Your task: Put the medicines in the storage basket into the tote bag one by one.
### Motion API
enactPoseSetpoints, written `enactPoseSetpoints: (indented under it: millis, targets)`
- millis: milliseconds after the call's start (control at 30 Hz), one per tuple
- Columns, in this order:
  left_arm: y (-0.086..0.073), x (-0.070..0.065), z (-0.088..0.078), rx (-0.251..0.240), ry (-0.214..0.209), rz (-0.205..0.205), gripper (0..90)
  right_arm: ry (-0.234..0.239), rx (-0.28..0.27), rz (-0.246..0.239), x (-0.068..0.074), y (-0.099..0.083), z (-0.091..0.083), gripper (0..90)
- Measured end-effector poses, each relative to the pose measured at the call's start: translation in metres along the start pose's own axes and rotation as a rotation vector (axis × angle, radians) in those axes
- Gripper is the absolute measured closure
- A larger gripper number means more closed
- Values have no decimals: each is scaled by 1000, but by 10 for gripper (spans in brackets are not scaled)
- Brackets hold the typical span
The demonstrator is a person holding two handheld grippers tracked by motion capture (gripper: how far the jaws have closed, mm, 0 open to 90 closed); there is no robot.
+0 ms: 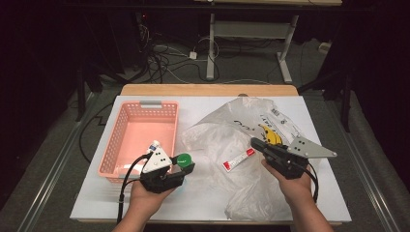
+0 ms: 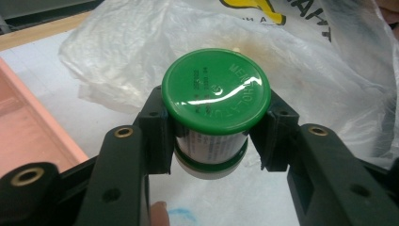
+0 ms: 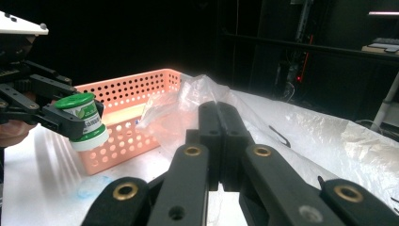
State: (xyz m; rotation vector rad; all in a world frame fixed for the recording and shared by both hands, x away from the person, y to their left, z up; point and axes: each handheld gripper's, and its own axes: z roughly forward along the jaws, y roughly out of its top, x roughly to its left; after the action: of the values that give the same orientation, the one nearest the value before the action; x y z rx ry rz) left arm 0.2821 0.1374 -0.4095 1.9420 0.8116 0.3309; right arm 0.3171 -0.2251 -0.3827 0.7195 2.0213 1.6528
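My left gripper (image 1: pixel 185 165) is shut on a small white jar with a green lid (image 1: pixel 183 159), held just off the pink basket's (image 1: pixel 124 126) near right corner. In the left gripper view the pads (image 2: pixel 157 123) press on both sides of the jar (image 2: pixel 215 92), just under its lid. My right gripper (image 1: pixel 255 143) is shut over the crumpled clear plastic bag (image 1: pixel 217 133); its jaws (image 3: pixel 218 111) meet with nothing visible between them. From the right gripper view the jar (image 3: pixel 84 120) hangs above the table in front of the basket (image 3: pixel 141 87).
A red and white tube (image 1: pixel 238 160) lies on the bag near my right gripper. A yellow printed patch (image 1: pixel 270 135) shows on the bag. A small white and blue item (image 1: pixel 153 145) sits in the basket's near corner. The white sheet (image 1: pixel 203 203) covers the table.
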Motion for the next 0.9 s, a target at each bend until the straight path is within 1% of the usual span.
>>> enactPoseSetpoints:
  millis: [67, 167, 333, 400, 500, 533, 600, 633, 700, 800, 900]
  targets:
    - [-1, -1, 1, 1, -3, -2, 533, -2, 6, 1, 1, 0, 1, 900]
    - [-2, -2, 3, 3, -6, -5, 533, 0, 2, 1, 2, 1, 0, 900]
    - [0, -8, 12, 14, -12, 13, 534, 0, -3, -4, 1, 2, 0, 900]
    - [2, -11, 19, 22, -25, 13, 533, 2, -11, 11, 1, 3, 0, 900]
    - [6, -15, 31, 28, -37, 17, 533, 4, -27, 5, 1, 7, -1, 900]
    - [8, -17, 35, 28, -43, 17, 534, 4, -27, 10, 1, 7, -1, 900]
    - [12, -22, 42, 34, -50, 31, 533, 7, -26, 9, 0, 7, -1, 900]
    - [14, -24, 46, 36, -51, 39, 534, 5, -26, 17, 0, 6, 0, 900]
    - [19, -27, 53, 33, -62, 44, 533, 6, -24, 15, -2, 5, 0, 900]
    - [25, -31, 64, 30, -69, 53, 534, 6, -23, 22, -3, 3, 1, 900]
    - [31, -34, 77, 28, -64, 58, 534, 6, -22, 25, -3, 3, 1, 900]
